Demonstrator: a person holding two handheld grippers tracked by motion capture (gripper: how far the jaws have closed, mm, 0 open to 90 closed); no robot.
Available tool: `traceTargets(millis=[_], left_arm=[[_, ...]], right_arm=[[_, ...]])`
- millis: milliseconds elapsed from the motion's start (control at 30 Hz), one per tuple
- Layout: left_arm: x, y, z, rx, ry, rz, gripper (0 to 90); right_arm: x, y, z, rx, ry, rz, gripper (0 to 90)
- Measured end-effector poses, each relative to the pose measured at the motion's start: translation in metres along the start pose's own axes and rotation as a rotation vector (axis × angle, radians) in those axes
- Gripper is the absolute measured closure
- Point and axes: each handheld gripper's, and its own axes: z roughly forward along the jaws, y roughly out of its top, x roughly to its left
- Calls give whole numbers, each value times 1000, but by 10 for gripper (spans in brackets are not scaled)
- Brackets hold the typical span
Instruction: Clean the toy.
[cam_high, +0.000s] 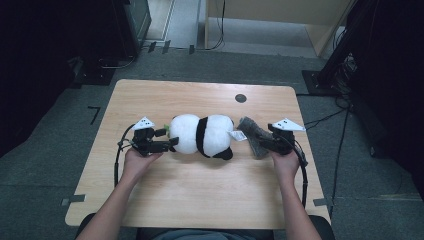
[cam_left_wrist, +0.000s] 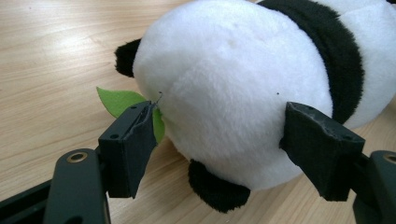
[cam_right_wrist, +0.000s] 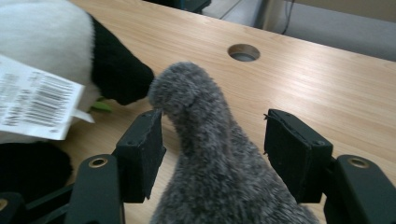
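Note:
A black-and-white panda plush (cam_high: 202, 135) lies on its side mid-table, a white barcode tag (cam_high: 238, 135) at its right end. My left gripper (cam_high: 171, 141) holds the plush's left end: in the left gripper view its jaws (cam_left_wrist: 219, 116) press into the white fur (cam_left_wrist: 224, 70), with a green felt leaf (cam_left_wrist: 116, 100) by the left pad. A grey furry toy (cam_high: 252, 134) lies right of the panda. My right gripper (cam_high: 263, 142) is open around it. In the right gripper view the grey toy (cam_right_wrist: 205, 154) touches the left pad, with a gap to the right pad (cam_right_wrist: 294, 154).
The wooden table (cam_high: 200, 200) has a round cable hole (cam_high: 240, 98) at its back. The person's forearms come in from the near edge. Dark equipment and cables stand on the floor to the left and right of the table.

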Motion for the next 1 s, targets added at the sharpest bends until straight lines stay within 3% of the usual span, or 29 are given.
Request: traceTargets(millis=[133,433,533,633,867,1000], left_arm=[[0,-1,1,3,-8,-2,255],[-2,0,0,-1,-17,15,257],[-4,1,2,-1,-29,33,254],[-7,1,6,-7,-15,53,235],[-6,3,13,4,-27,13,170],[-8,3,12,4,-25,23,181]], right_arm=[[-4,-5,7,0,9,22,392],[-2,-14,35,61,17,26,495],[-1,-16,39,74,33,32,527],[0,-17,42,99,31,16,585],[-3,-19,48,147,25,26,710],[-4,-19,49,158,26,44,755]])
